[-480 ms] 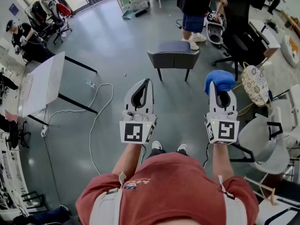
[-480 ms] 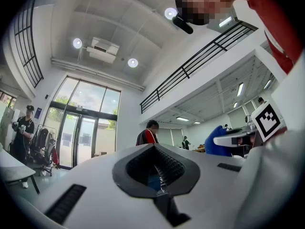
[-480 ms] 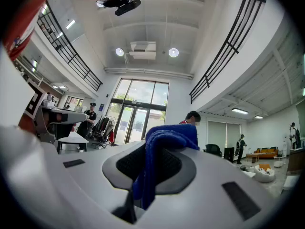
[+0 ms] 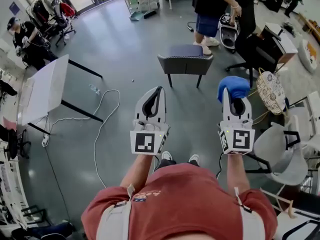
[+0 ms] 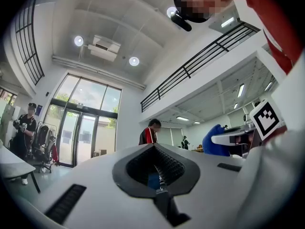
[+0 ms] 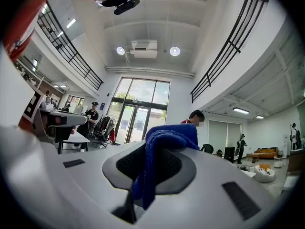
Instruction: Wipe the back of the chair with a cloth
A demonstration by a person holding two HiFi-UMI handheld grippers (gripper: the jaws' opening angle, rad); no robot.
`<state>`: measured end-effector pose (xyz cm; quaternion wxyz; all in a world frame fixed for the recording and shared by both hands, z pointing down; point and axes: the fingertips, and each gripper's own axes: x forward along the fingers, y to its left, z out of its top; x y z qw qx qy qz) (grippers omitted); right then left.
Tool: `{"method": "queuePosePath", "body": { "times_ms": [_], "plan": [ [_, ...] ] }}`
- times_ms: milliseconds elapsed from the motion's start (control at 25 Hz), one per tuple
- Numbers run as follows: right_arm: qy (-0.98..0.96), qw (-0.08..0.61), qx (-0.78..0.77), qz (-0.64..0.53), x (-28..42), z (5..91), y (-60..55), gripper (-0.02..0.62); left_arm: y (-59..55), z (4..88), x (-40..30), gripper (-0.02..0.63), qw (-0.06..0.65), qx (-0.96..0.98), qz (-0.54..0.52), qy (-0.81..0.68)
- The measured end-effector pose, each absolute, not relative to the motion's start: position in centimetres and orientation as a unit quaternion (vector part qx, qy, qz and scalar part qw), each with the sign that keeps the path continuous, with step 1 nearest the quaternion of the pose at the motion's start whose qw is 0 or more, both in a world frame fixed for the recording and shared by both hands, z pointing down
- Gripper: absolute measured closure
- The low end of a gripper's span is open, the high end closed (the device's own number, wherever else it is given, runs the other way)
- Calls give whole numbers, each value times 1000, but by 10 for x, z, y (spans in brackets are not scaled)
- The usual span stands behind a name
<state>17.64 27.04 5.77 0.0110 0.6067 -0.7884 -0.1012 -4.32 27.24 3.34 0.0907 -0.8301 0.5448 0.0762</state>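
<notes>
The chair (image 4: 185,60) stands on the floor ahead, its grey back toward me and its blue seat beyond it. Both grippers are held up in the air, well short of it. My left gripper (image 4: 159,89) is shut with nothing in it, and in the left gripper view its jaws (image 5: 154,147) meet at the tip. My right gripper (image 4: 235,93) is shut on a blue cloth (image 4: 233,85). In the right gripper view the cloth (image 6: 164,149) bunches over the jaw tips and hangs down between them.
A white table (image 4: 45,90) stands at the left with a cable (image 4: 102,115) trailing over the floor. A person (image 4: 210,6) stands just behind the chair beside a black office chair (image 4: 256,40). At the right are a woven basket (image 4: 272,91) and a grey chair (image 4: 280,153).
Almost nothing: my left gripper sits a touch lower and the scene has slid slightly. The right gripper still holds the cloth the same way.
</notes>
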Motion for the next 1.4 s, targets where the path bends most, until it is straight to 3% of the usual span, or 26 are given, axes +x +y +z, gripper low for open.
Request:
{"method": "queuePosePath", "body": {
  "times_ms": [840, 1400],
  "plan": [
    [-760, -3, 644, -85, 90, 75, 267, 534, 247, 52, -141, 592, 87, -841, 80, 528],
    [-764, -3, 641, -70, 120, 102, 181, 534, 168, 70, -104, 592, 81, -841, 70, 530]
  ]
}}
